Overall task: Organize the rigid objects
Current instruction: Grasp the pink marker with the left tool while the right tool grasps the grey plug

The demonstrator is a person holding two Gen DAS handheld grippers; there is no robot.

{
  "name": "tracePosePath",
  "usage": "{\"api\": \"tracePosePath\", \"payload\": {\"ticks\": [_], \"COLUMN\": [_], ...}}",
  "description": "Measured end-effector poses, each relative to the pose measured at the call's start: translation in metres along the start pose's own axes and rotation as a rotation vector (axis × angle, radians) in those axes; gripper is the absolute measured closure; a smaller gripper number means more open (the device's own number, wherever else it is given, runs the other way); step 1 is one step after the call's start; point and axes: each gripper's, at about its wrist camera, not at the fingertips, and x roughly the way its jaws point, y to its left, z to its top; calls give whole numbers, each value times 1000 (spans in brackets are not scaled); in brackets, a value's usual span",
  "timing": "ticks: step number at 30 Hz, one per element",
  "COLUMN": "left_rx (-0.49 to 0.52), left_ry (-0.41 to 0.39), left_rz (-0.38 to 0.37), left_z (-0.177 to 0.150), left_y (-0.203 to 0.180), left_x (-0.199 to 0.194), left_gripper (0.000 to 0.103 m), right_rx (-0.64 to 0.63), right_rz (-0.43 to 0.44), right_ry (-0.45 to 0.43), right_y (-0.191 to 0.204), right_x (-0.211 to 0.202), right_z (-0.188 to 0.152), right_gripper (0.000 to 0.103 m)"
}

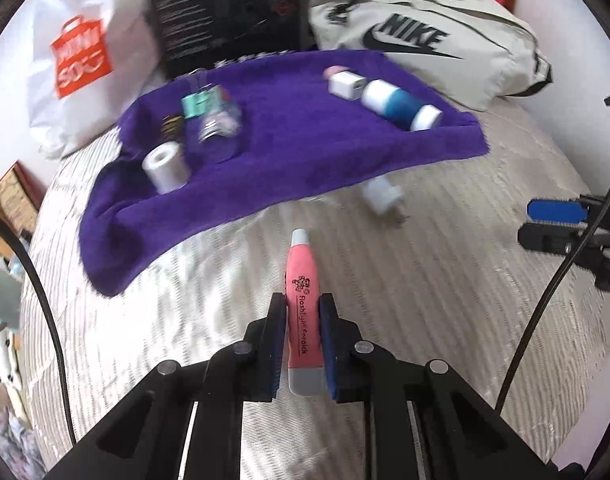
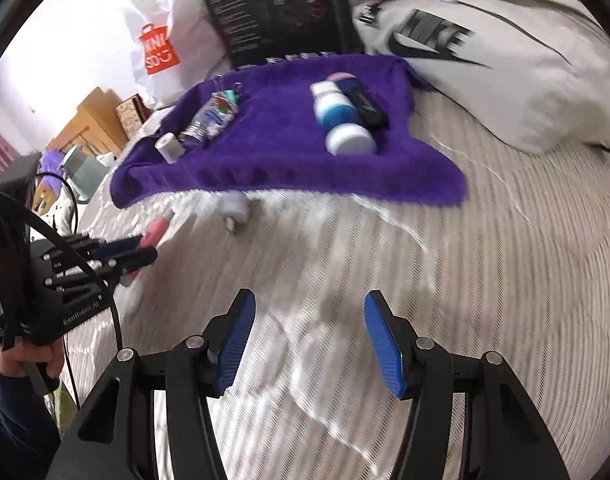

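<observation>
My left gripper is shut on a pink flashlight with grey ends, held above the bedcover and pointing toward a purple towel. On the towel lie a clear plastic bottle, a white roll, a white cube charger and a blue-and-white bottle. A white plug adapter rests on the bedcover just off the towel's near edge. My right gripper is open and empty above bare bedcover. The right wrist view also shows the left gripper holding the pink flashlight.
A beige Nike bag lies behind the towel at right. A black box and a white shopping bag stand behind it at left. Wooden furniture sits off the bed's left side. Black cables hang near both grippers.
</observation>
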Motion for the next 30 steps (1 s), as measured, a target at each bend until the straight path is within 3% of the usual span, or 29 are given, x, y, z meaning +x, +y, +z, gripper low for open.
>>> {"api": "tracePosePath", "payload": {"ticks": [11,17,24,30], "left_rx": [-101,-144,-156,-162], "left_ry": [-11,-13,-15,-17], "left_rz": [21,-1,-30,-46], "left_z": [-14,-19,-21,-21], "left_y": [43,62,70,74], "left_x": [-1,2,4,5], "left_gripper": [87,87,87,87], "right_rx": [-91,-90,-121,-138], "right_rz": [3,10,-25,-57], "right_ry": [-10,-13,11,13], "right_y": [47,61,73,76], "right_x": [42,60,79,85], "right_z": [40,44,47,48], "right_gripper": [47,53,67,71]}}
